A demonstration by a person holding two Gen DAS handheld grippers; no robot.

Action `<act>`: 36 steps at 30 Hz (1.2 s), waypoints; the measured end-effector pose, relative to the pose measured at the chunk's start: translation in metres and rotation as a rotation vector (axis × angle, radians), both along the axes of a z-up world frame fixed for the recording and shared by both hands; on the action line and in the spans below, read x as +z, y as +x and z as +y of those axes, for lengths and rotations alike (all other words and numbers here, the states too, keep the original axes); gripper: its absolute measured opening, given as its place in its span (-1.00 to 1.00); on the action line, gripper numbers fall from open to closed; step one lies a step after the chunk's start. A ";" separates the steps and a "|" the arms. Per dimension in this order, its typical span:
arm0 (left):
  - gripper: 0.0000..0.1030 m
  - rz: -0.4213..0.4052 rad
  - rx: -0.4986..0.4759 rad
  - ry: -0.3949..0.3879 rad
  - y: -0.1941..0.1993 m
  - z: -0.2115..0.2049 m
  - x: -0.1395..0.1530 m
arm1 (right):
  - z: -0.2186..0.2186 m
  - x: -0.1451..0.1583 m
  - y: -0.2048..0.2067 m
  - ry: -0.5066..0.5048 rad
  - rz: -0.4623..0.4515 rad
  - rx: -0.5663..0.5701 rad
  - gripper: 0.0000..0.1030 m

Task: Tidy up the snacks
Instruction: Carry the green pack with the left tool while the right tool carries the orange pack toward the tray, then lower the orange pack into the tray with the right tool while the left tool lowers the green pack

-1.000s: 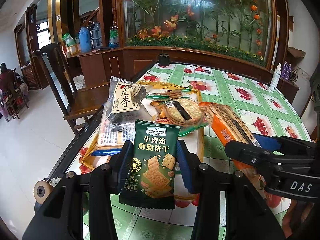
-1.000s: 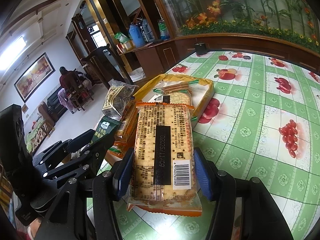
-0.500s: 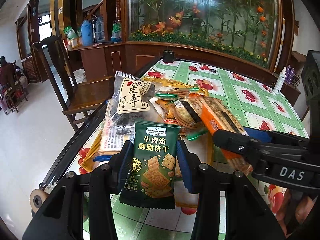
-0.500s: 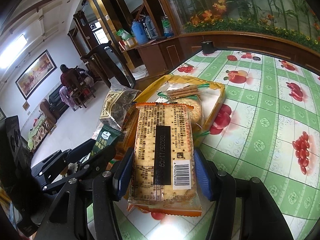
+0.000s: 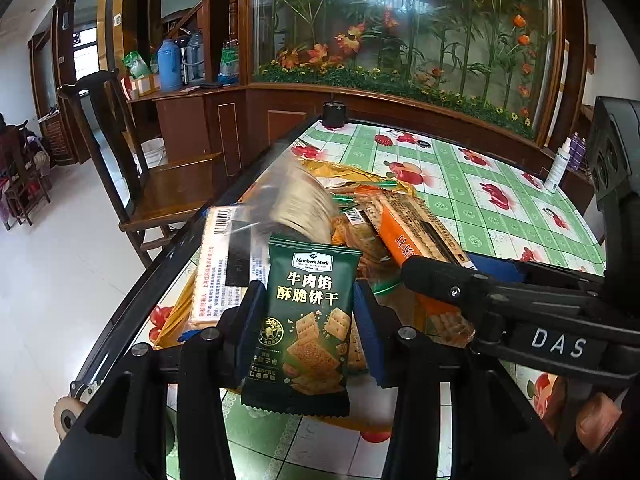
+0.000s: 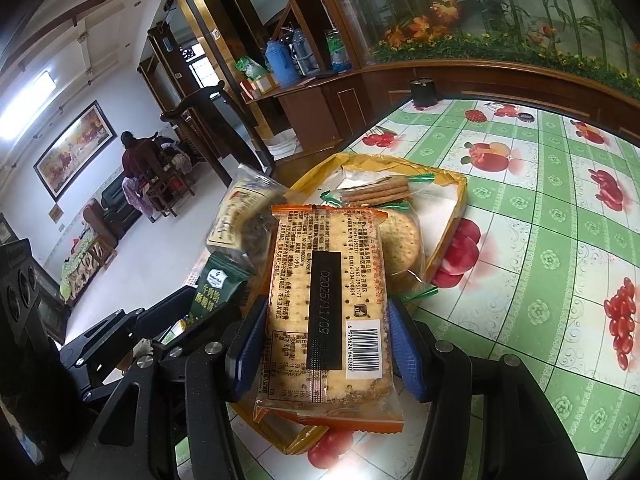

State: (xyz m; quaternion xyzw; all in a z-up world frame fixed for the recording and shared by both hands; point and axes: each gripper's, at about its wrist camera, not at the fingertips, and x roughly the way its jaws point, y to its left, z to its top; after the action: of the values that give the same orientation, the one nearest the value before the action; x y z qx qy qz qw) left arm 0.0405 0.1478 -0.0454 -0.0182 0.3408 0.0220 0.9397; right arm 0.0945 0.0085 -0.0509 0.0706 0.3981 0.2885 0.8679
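The clear plum bag (image 5: 298, 204) has gone from lying flat at upper left of the pile to a tilted blur at frame centre in my left view — it now covers part of the round crackers. A long cracker pack (image 5: 218, 268) beneath it is bared, barcode up. My orange cracker pack (image 6: 326, 312) sits closer to the yellow bag (image 6: 456, 216) — both views have shifted over the pile.

My green pouch (image 5: 306, 320) reads "Member's Mark" and "牛肉馅酥脆饼干"; my orange cracker pack (image 6: 328, 312) shows "D2025/11/09"; my right tool's arm (image 5: 560, 342) says "DAS".
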 end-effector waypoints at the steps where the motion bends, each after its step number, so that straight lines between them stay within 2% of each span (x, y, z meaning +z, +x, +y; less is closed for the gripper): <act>1: -0.17 0.001 -0.001 0.002 0.001 -0.001 0.000 | -0.001 -0.001 0.002 0.003 0.004 -0.003 0.13; 21: -0.17 -0.007 -0.005 0.024 0.015 -0.004 -0.001 | 0.000 -0.004 0.012 0.015 0.023 -0.026 0.13; 36: -0.17 0.009 -0.004 0.001 0.025 -0.004 0.002 | 0.009 -0.004 0.033 0.033 0.028 -0.030 0.14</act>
State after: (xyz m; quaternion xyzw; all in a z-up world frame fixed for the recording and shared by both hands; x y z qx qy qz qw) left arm 0.0658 0.1441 -0.0431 -0.0171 0.3451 0.0205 0.9382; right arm 0.1272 0.0170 -0.0549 0.0948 0.4043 0.2811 0.8652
